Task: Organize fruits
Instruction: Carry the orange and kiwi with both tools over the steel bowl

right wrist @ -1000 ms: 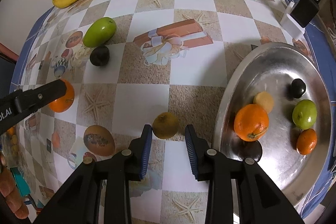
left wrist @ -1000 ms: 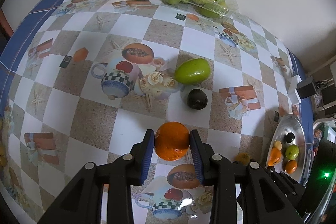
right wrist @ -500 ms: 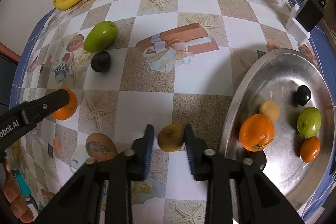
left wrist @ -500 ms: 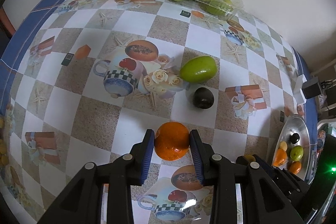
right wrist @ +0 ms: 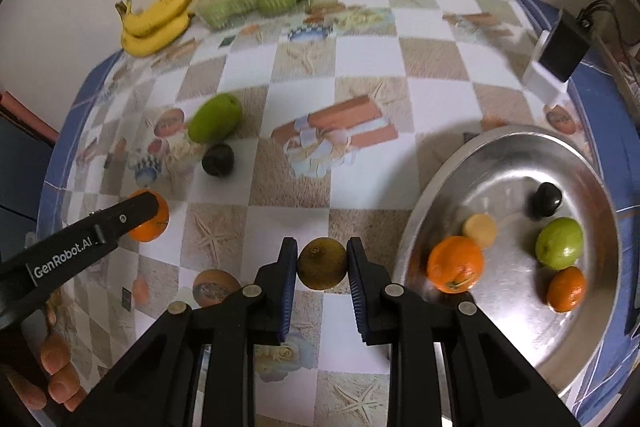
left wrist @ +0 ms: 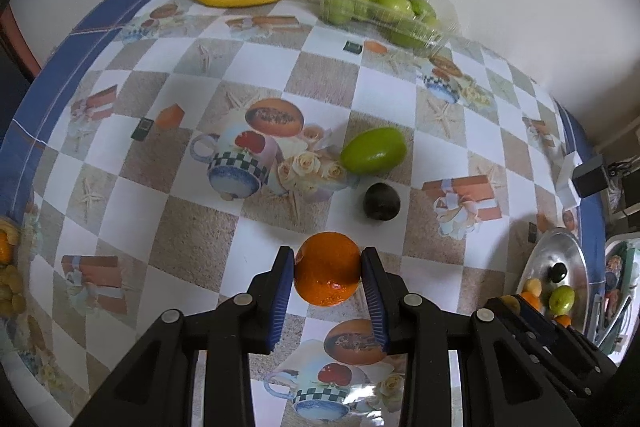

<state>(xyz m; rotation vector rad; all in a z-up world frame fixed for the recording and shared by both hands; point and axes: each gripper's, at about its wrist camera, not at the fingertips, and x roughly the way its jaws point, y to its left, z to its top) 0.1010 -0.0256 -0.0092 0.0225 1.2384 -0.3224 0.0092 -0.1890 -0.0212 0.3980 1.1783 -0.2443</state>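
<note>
Progress partial: five fruits lie in the metal tray [right wrist: 424,195] at lower right, my left gripper [left wrist: 327,277] clamps an orange [left wrist: 327,274], my right gripper [right wrist: 322,265] clamps a brownish fruit [right wrist: 322,264], while a green mango [left wrist: 373,151] and dark fruit [left wrist: 381,201] remain mid-surface.

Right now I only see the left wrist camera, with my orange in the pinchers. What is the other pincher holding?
Observer: The right gripper is shut on a brownish-yellow round fruit.
Operator: Is the silver tray close to it?
Observer: Yes, the tray rim sits just right of that fruit.
Operator: How many fruits are inside?
Observer: Five: a big orange, a small orange, a green fruit, a pale yellow one and a dark one.
</note>
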